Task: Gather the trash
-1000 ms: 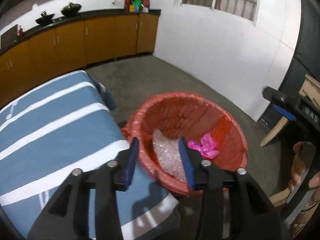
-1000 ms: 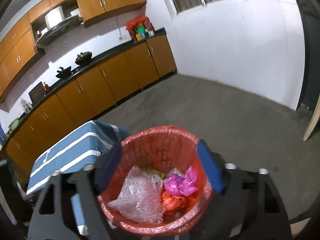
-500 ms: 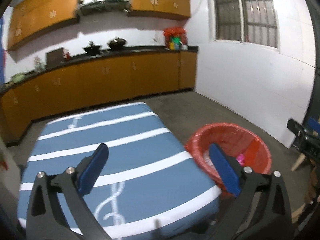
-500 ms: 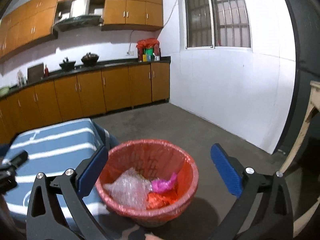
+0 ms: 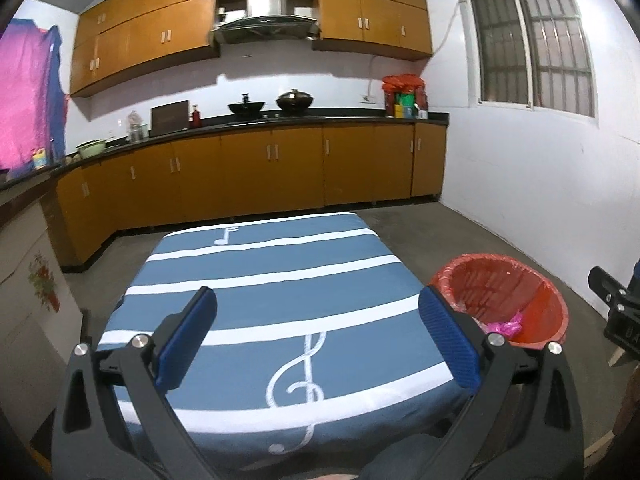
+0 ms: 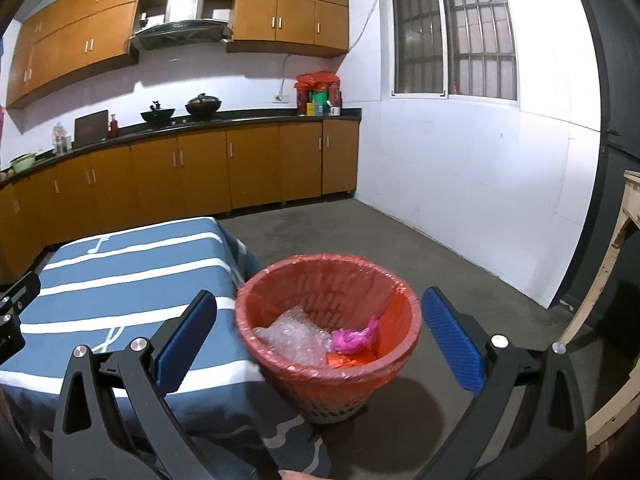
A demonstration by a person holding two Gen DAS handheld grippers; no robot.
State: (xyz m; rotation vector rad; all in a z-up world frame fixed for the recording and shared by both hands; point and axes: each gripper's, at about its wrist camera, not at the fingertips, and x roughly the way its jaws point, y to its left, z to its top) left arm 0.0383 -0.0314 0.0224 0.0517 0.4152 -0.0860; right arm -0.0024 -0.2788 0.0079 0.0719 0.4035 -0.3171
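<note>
Right view only: bubble wrap (image 6: 294, 336) inside bin (image 6: 400, 300).

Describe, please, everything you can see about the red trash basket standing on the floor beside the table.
The round red plastic lattice basket stands upright on the grey concrete floor, right beside the table with the blue white-striped cloth. It tapers toward its base. A thin red plastic liner bag is folded over its rim. Inside lie a clear bubble wrap piece, a crumpled pink plastic scrap and some orange plastic. Neither open gripper touches it.
</note>
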